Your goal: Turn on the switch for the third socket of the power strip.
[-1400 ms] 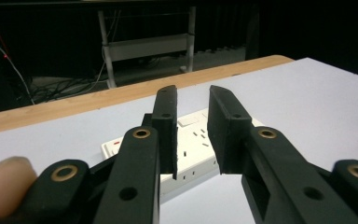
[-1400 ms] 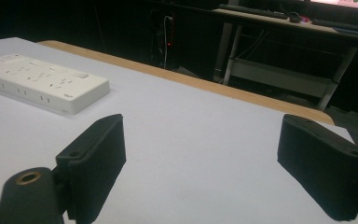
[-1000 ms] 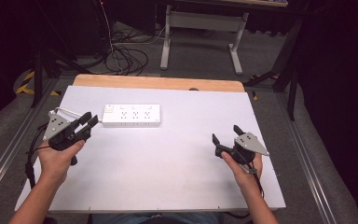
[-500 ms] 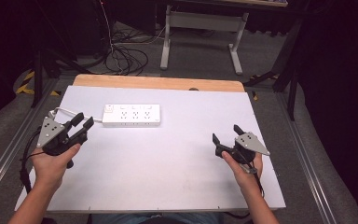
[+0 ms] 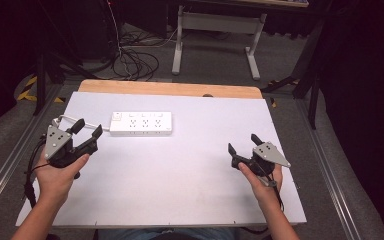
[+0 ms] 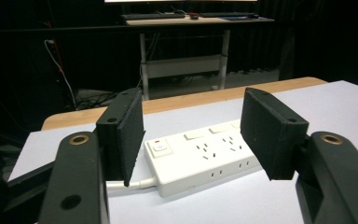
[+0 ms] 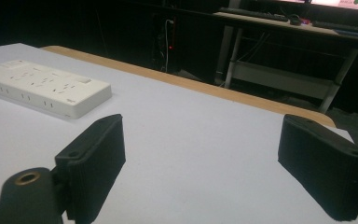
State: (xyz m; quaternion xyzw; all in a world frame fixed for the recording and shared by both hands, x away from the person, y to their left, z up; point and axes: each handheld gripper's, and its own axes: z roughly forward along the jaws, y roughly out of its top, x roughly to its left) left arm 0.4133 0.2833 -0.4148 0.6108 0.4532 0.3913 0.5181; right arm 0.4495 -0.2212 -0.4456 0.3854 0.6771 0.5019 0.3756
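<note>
Up close, left claw (image 6: 191, 135) frames power strip's (image 6: 200, 156) switch (image 6: 158, 148).

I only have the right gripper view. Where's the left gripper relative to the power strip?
Observer: The left gripper sits just off the switch end of the power strip, apart from it, jaws pointed at it.
Operator: Holding anything?
Observer: No. Its jaws have just been opening, with nothing between them; the strip lies beyond the pads.
Operator: Cord side?
Observer: The white cord leaves the switch end, toward the left gripper.
</note>
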